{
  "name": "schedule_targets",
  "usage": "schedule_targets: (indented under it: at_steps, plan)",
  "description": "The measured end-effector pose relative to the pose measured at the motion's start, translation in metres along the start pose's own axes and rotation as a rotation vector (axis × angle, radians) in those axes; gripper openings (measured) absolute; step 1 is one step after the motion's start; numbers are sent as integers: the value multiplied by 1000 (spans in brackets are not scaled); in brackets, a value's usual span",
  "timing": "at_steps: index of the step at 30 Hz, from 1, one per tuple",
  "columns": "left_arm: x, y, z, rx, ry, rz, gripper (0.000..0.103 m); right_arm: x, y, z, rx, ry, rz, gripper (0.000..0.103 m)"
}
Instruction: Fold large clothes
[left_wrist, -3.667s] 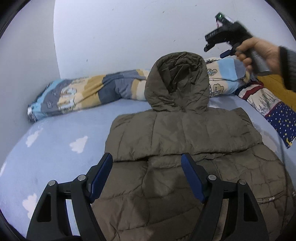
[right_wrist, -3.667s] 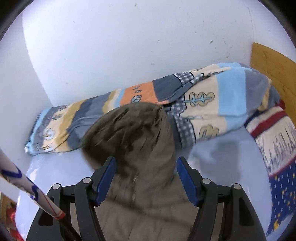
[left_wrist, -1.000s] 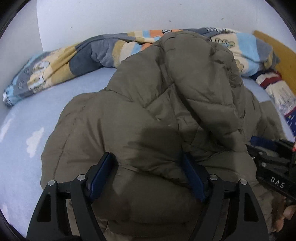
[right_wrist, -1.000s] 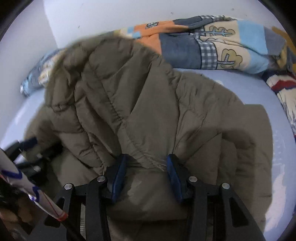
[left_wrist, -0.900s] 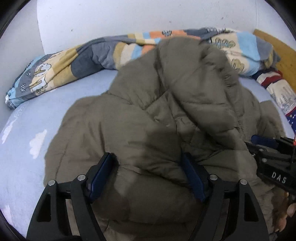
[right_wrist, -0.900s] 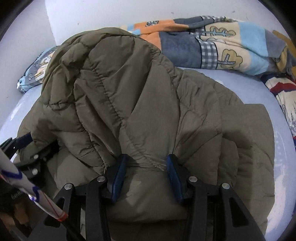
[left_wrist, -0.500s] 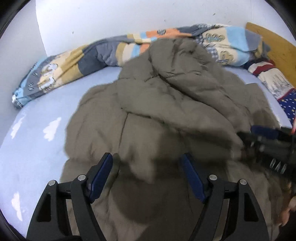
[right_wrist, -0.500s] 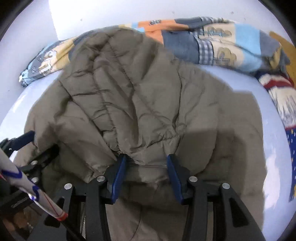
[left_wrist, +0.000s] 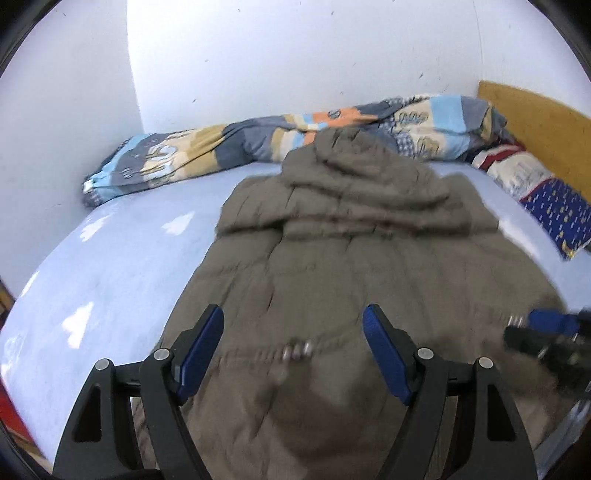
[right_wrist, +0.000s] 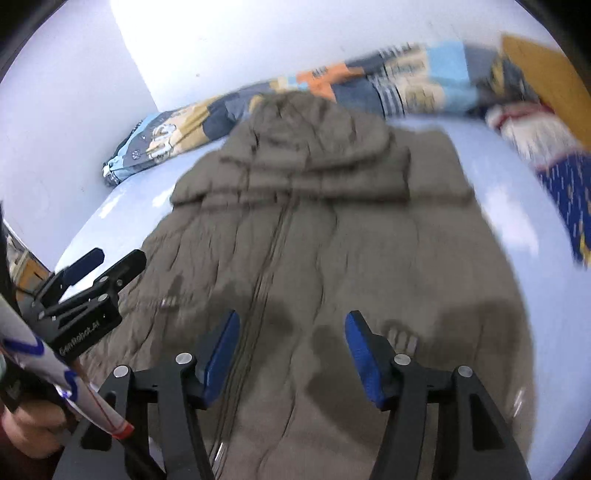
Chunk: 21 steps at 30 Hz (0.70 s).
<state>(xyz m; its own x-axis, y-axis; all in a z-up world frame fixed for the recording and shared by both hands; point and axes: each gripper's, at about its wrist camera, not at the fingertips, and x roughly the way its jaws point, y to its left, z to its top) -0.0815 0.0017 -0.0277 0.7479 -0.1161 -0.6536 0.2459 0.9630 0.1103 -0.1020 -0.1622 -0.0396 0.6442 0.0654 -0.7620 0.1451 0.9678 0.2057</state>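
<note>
Left gripper (left_wrist: 293, 341) fingers wide apart, holding nothing, hovering over near hem of olive hooded puffer jacket (left_wrist: 351, 258). Jacket lies flat, zip up, mid-bed (left_wrist: 110, 266), hood toward far wall, prob. spread for folding. Right gripper (right_wrist: 291, 341) likewise spread, empty, above zip.

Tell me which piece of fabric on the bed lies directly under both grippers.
The olive puffer jacket, spread flat with its hood toward the wall. The striped patchwork quilt is bunched along the wall; the star-print pillow sits by the headboard.

A bedroom: blue-sheeted bed (left_wrist: 110, 280), patterned duvet (left_wrist: 280, 140), wooden headboard (left_wrist: 535, 118).
</note>
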Motion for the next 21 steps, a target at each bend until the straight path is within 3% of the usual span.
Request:
schedule_targets:
  at_steps: [6,21]
  plan:
    - [-8,11,-37,-2,80,17,77,-6,-2,-27,-19,19,-52,65]
    - [-25,20,-54,50,64,92,77,10,-2,-77,-23,140,-122,70]
